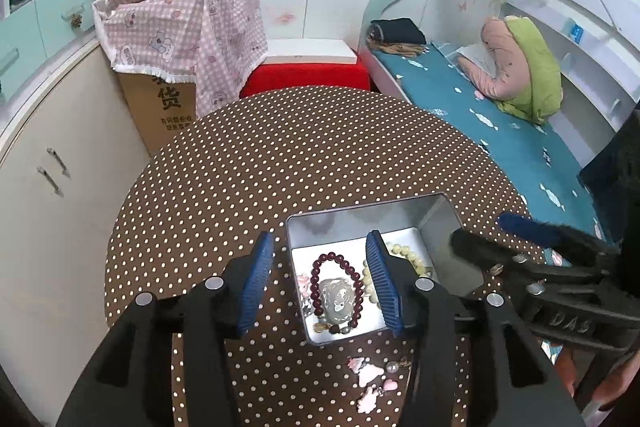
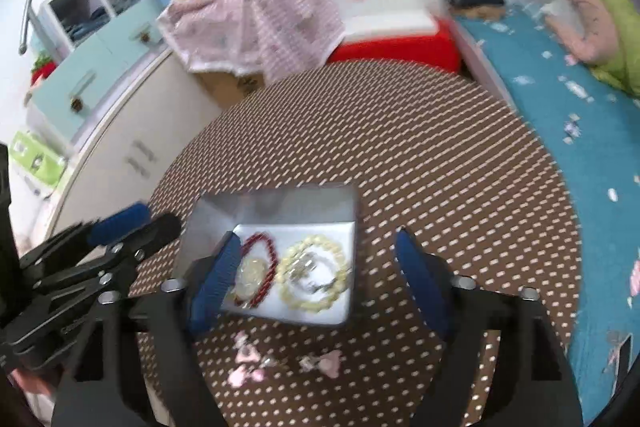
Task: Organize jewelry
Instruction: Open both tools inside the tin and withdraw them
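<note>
Left wrist view: left gripper [image 1: 320, 279] spread, empty, over metal tin [image 1: 434, 223] at 5 o'clock on dotted table [image 1: 280, 155]; dark red bracelet [image 1: 338, 261], cream bracelet [image 1: 404, 253] inside. Right gripper [image 2: 320, 275] spread, empty. Pink trinkets [image 1: 370, 381] at tin's 6 o'clock.

Both grippers were black, angular frames of flat plastic links, each arm ending in a finger faced with a ribbed blue pad. On the left gripper [image 1: 320, 279] round silver bolt heads sat at the link joints, two on each side behind the pads [image 1: 256, 287]. The right gripper [image 2: 316, 275] had the same build, with silver bolts behind its blue pads [image 2: 216, 275]. Seen from the left wrist, its side link bore raised letters reading "DAS" beside the silver bolts.
</note>
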`<state>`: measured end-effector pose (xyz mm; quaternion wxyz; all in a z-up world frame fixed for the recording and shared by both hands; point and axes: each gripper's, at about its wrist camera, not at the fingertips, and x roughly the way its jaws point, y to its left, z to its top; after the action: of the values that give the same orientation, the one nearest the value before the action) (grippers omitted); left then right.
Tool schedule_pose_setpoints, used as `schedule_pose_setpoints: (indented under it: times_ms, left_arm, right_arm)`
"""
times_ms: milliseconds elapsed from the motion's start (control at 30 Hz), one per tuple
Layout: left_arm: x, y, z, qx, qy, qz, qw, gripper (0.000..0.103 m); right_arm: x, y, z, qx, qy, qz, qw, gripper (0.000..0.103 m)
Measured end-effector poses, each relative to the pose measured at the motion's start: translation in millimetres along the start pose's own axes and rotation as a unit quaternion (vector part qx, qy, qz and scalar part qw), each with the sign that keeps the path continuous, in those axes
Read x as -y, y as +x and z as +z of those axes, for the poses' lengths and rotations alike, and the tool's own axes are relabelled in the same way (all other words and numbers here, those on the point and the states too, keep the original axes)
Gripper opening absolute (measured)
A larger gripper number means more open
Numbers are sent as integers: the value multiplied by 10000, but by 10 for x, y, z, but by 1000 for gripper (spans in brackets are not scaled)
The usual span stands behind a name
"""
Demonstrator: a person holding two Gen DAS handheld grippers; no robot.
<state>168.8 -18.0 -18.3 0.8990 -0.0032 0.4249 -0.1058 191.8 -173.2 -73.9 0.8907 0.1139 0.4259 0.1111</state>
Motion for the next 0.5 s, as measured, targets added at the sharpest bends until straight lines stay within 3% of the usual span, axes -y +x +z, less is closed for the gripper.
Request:
schedule_pose_setpoints:
  times_ms: [333, 400, 500]
  left_arm:
    - [-50, -3, -108, -156, -44, 39, 9999, 50]
    - [-55, -19, -136, -177, -46, 9, 9998, 56]
    - [-57, -60, -194, -159, -17, 2, 9999, 56]
  right_arm:
    - [110, -57, -113, -84, 125, -247, 9996, 78]
    - [114, -85, -141, -73, 125, -263, 9995, 78]
    - [102, -126, -181, -47, 103, -302, 9995, 78]
